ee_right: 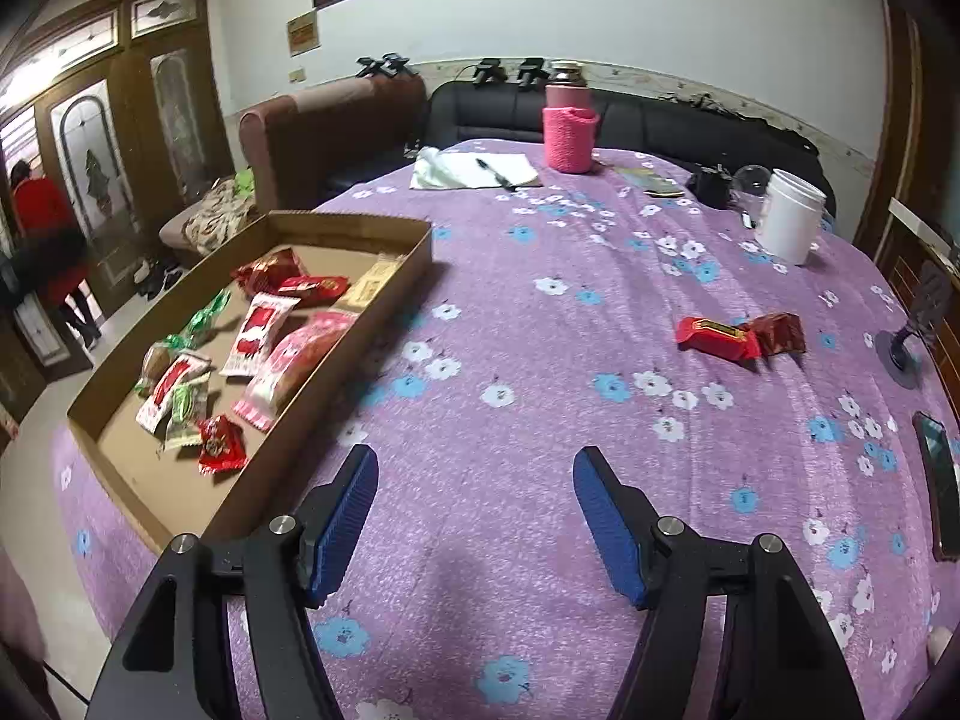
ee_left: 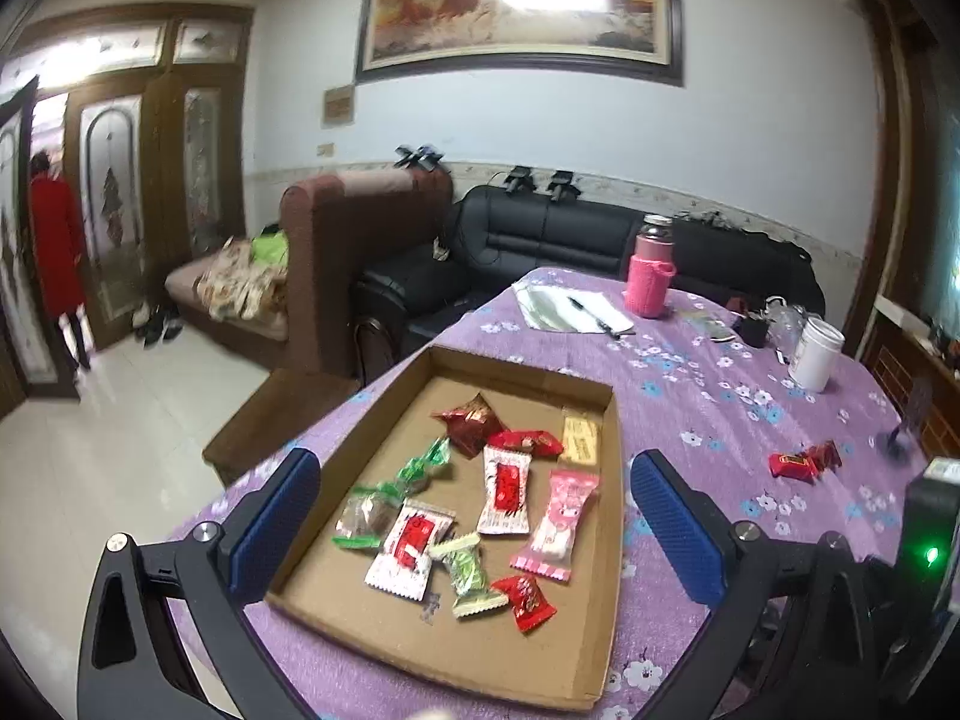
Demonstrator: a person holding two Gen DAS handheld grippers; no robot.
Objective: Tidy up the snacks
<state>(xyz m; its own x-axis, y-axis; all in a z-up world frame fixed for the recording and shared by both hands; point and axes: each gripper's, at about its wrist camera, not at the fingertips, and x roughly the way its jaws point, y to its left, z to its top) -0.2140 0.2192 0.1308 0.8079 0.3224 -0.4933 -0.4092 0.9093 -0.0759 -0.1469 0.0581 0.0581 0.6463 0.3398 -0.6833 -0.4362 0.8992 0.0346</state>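
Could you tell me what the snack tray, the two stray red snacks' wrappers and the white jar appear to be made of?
Snack tray: corrugated cardboard, matte brown, with raw folded edges. Two stray red snacks: likely glossy plastic or foil film, since they crinkle and catch light. White jar: probably smooth opaque plastic, though ceramic cannot be excluded.

The cardboard tray [ee_left: 591,630] is viewed closely from above by the left wrist camera. The tablecloth [ee_right: 540,360] is faced by the right, tray at its left. Both views share the pink bottle [ee_left: 650,276].

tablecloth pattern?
Purple tablecloth with white and blue flowers; clearest in the right wrist view.
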